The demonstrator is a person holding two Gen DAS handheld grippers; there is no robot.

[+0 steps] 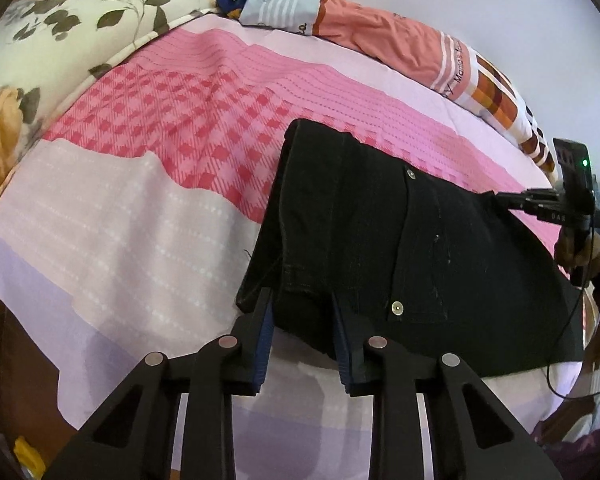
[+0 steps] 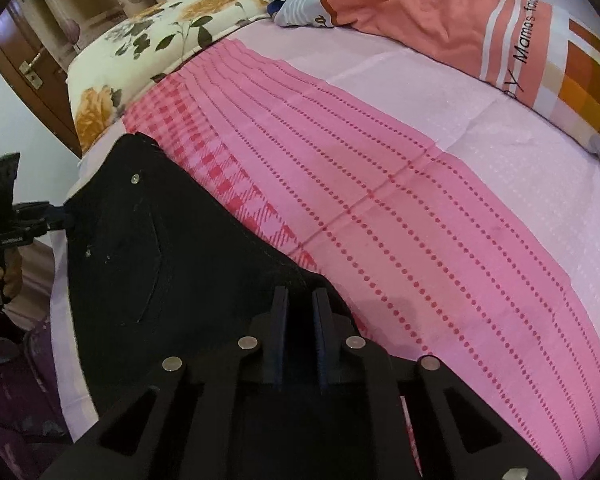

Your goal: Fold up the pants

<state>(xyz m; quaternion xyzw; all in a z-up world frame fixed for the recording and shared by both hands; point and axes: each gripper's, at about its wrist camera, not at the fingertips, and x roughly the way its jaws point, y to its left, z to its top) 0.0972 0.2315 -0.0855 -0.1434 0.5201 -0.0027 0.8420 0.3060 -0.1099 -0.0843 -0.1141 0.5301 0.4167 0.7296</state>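
Left wrist, folded black denim pants (image 1: 400,240), rivets

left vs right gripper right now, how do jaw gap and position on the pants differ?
The left gripper has a wide gap between its fingers; the right gripper shows only a narrow one. The left sits at a folded corner of the black pants, with pink bedsheet right beside it; the right is further in over the cloth. Whether the right truly pinches cloth is unclear. Both meet the same pants.

Place: this was a home bedroom.
Bed: a pink-and-lilac patterned bedsheet (image 2: 400,200) covered it.
Bedding: a cream floral quilt (image 2: 160,40) lay folded.
Door: brown wooden door (image 2: 24,64).
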